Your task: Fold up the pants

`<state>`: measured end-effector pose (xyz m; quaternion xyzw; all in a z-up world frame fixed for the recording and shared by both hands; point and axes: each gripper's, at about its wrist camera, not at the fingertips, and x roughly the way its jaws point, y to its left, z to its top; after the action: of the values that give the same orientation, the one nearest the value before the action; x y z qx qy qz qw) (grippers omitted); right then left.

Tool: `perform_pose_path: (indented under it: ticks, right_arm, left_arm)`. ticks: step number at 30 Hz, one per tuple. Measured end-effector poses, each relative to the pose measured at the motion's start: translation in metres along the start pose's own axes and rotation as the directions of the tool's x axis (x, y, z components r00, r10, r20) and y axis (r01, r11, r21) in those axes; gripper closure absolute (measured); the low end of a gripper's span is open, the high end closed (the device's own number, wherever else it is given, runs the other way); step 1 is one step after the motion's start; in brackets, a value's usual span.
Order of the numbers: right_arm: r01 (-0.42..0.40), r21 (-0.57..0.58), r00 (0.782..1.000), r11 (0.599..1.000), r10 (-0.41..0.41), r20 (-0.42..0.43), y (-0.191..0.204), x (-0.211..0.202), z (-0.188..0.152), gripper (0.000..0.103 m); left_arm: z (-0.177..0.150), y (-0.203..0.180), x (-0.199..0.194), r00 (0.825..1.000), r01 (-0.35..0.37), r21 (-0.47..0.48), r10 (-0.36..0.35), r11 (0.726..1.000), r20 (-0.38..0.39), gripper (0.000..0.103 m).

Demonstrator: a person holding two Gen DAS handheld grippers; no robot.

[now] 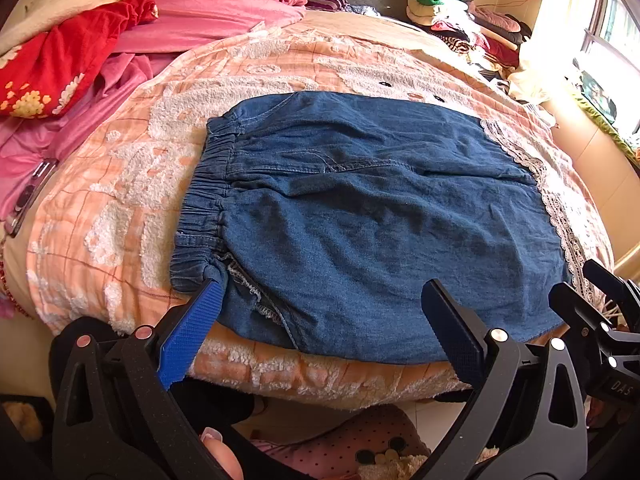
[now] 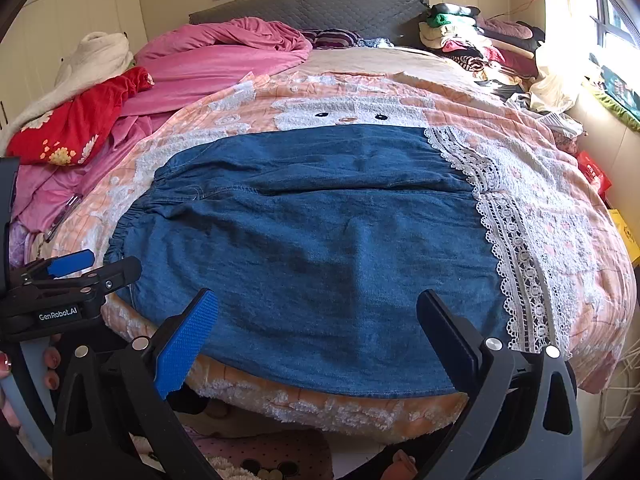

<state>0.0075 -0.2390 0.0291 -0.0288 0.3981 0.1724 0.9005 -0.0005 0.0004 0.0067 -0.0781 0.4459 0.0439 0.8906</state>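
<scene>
- Two grippers hover at the near edge of the bed, both with fingers spread wide and nothing held between them: the left gripper (image 1: 324,292) by the waistband corner, the right gripper (image 2: 318,300) over the near hem side of the cloth.
- The denim pants (image 1: 360,216) lie flat on the peach blanket (image 1: 120,184), elastic waistband (image 1: 208,200) to the left, white lace trim (image 2: 516,256) to the right.
- They look to me already doubled once, one leg laid over the other: a seam line runs across the middle and a frayed edge peeks out near the left gripper's blue pad (image 1: 188,336).
- The surface is fairly smooth, only soft creases showing.
- What remains, I judge, is at least one fold bringing the lace end toward the waistband, then a tidy-up.
- Neither gripper touches a clear grasp point yet; the left pad sits just beside the waistband corner.
- A pink quilt (image 2: 224,56) and a red cloth (image 2: 76,124) lie well apart, out of the way.
</scene>
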Motion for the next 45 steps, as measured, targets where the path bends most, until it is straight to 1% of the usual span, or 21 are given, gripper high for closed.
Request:
perform_pose_path:
  ticks: [16, 26, 30, 34, 38, 42, 44, 45]
  right_arm:
    - [0.007, -0.009, 1.0, 1.0, -0.007, -0.01, 0.005, 0.002, 0.003, 0.004]
    - [0.004, -0.025, 1.0, 1.0, -0.005, -0.024, 0.009, 0.013, 0.014, 0.004]
    - [-0.011, -0.044, 1.0, 0.999, 0.009, -0.028, 0.015, 0.022, 0.029, 0.004]
    - [-0.026, -0.083, 0.999, 0.996, 0.025, -0.02, 0.02, 0.034, 0.052, 0.004]
    - [-0.045, -0.154, 0.999, 0.987, 0.042, -0.02, 0.028, 0.05, 0.081, 0.004]
    - [-0.055, -0.245, 0.998, 0.968, 0.055, -0.006, 0.04, 0.07, 0.109, 0.004]
    - [-0.074, -0.269, 0.997, 0.96, 0.075, -0.006, 0.045, 0.082, 0.122, 0.004]
    - [-0.084, -0.271, 0.996, 0.959, 0.082, -0.019, 0.046, 0.089, 0.128, 0.004]
  left_arm:
    - [0.001, 0.0, 0.002, 1.0, 0.006, 0.009, -0.006, 1.0, 0.004, 0.009]
    - [0.012, 0.008, 0.011, 1.0, 0.014, 0.017, -0.014, 1.0, 0.001, 0.009]
    - [0.022, 0.017, 0.016, 1.0, 0.024, 0.007, -0.024, 1.0, -0.001, 0.009]
    - [0.04, 0.039, 0.018, 0.999, 0.017, -0.027, -0.016, 1.0, 0.029, 0.009]
    - [0.061, 0.066, 0.025, 0.999, -0.01, -0.058, 0.012, 0.998, 0.043, 0.009]
    - [0.085, 0.094, 0.043, 0.998, -0.046, -0.075, 0.048, 0.996, 0.029, 0.009]
    - [0.097, 0.107, 0.056, 0.997, -0.073, -0.069, 0.074, 0.995, 0.011, 0.009]
    - [0.102, 0.111, 0.063, 0.997, -0.081, -0.061, 0.081, 0.995, 0.004, 0.009]
